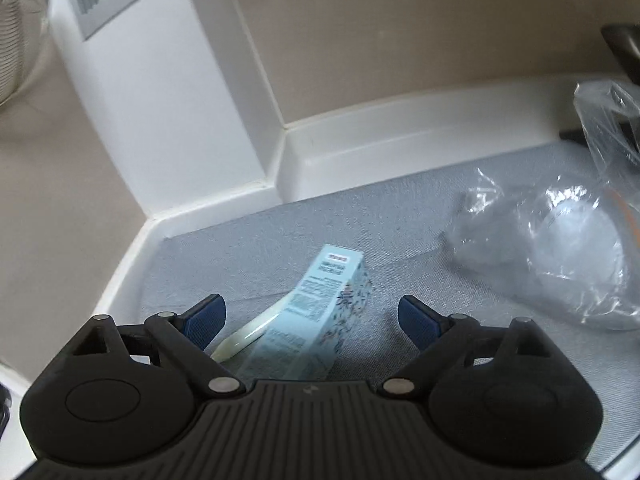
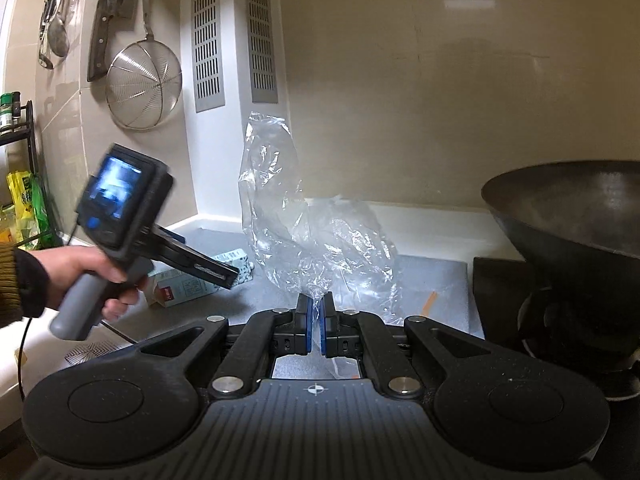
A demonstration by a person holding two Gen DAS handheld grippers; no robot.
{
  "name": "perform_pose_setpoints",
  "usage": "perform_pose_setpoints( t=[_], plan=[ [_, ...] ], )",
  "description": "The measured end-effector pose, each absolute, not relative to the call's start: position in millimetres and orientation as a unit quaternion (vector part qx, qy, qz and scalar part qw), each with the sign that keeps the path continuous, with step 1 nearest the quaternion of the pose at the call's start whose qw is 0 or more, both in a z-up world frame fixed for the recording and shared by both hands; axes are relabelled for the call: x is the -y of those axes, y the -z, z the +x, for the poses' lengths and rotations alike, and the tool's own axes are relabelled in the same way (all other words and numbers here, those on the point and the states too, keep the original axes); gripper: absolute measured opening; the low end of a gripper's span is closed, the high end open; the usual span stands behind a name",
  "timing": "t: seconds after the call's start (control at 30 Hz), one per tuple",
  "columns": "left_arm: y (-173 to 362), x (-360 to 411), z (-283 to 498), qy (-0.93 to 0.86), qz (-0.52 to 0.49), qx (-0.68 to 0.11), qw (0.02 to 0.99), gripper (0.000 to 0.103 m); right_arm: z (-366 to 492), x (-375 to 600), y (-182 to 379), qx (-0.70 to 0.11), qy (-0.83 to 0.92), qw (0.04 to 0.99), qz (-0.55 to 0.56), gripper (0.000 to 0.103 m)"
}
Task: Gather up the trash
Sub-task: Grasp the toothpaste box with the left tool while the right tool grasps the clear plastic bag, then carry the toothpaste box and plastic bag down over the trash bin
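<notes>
Left wrist view, carton: one pale blue printed cardboard carton (image 1: 320, 312) lies on the grey textured counter (image 1: 400, 240), between the left gripper (image 1: 312, 320) pads but touching neither; its long axis runs from the gripper base away toward the white back ledge (image 1: 400, 128), leaning slightly right.
Left wrist view, tool: jaws spread wide, released, gripping nothing.
Left wrist view, bag: one crumpled clear plastic bag (image 1: 560, 248) lies at the right, apart from the carton.
Right wrist view, tool: right gripper (image 2: 316, 320) clenched, its blue pads pinching an edge of the clear bag (image 2: 320, 240), which rises in a tall crinkled fold against the wall.
Right wrist view, carton: the carton (image 2: 192, 284) lies on its side at the left, under the tip of the left gripper (image 2: 236, 276), which is blurred.
Right wrist view, only here: a hand (image 2: 88, 276) in a dark sleeve on the grey handle, one dark wok (image 2: 568, 216) at right, one wire strainer (image 2: 142, 80) hanging on the tiled wall.
Left wrist view, only here: the carton's printed top face, its text too blurred to read.
</notes>
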State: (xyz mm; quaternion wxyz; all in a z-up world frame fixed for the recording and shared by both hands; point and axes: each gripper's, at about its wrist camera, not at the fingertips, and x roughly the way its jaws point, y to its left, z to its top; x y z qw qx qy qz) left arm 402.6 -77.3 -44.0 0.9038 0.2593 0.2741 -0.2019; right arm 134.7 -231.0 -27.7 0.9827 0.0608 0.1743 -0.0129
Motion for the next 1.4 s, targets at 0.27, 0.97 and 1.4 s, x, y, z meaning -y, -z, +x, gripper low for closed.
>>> perform_pose_setpoints(
  t=[0.27,0.97,1.4],
  plan=[
    [35,73,357,0.192,0.318,-0.226,0.901,0.033,133,233,26,-0.170,0.010,0.983,0.068,0.004],
    [-32,-71,-5,0.081,0.182,-0.174,0.964,0.032,-6,151,8,-0.143,-0.191,0.970,0.041,0.004],
    [67,-125,-102,-0.038,0.082,-0.325,0.941,0.032,-77,99,67,-0.283,-0.254,0.925,0.024,0.004]
  ],
)
